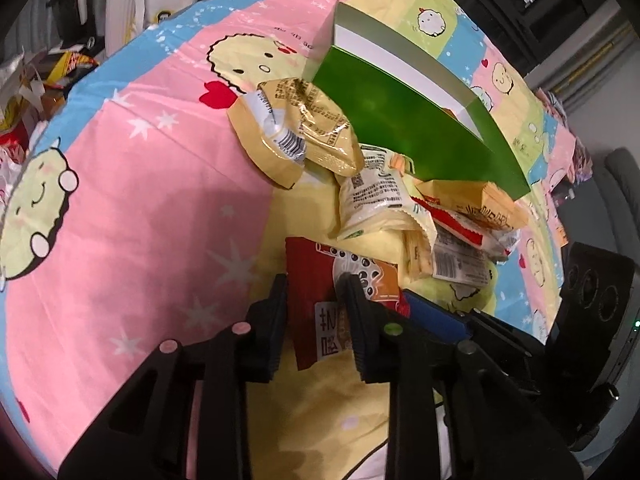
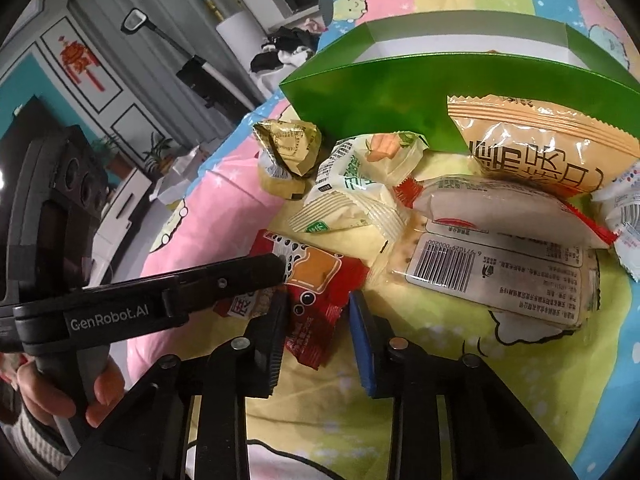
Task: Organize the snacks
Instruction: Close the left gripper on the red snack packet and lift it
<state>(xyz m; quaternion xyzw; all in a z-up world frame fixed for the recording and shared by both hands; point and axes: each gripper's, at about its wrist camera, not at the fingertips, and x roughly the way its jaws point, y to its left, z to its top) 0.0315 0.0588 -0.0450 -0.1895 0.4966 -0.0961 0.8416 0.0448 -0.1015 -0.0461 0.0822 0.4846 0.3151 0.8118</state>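
While gripping, step in hand judged as lifting the red snack packet [image 1: 310, 276] off the bed [image 1: 120, 200]. Left claw [image 1: 314, 304] narrowed onto its edge, lower centre; right claw [image 2: 316, 308] narrowed around the other end. Next: carry together toward green box [image 1: 400, 120], upper right, avoiding tearing.

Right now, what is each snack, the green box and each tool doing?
Left tool: shut on the red packet.
Right tool: jaws either side of the same packet's other end; contact unclear.
Red packet: flat on the bedsheet, between both tools.
Green box: open at the top; contents hidden.
Crumpled yellow packet: lying left of the box.
Orange packet: leaning against the box.
Barcode packet: flat, barcode up.
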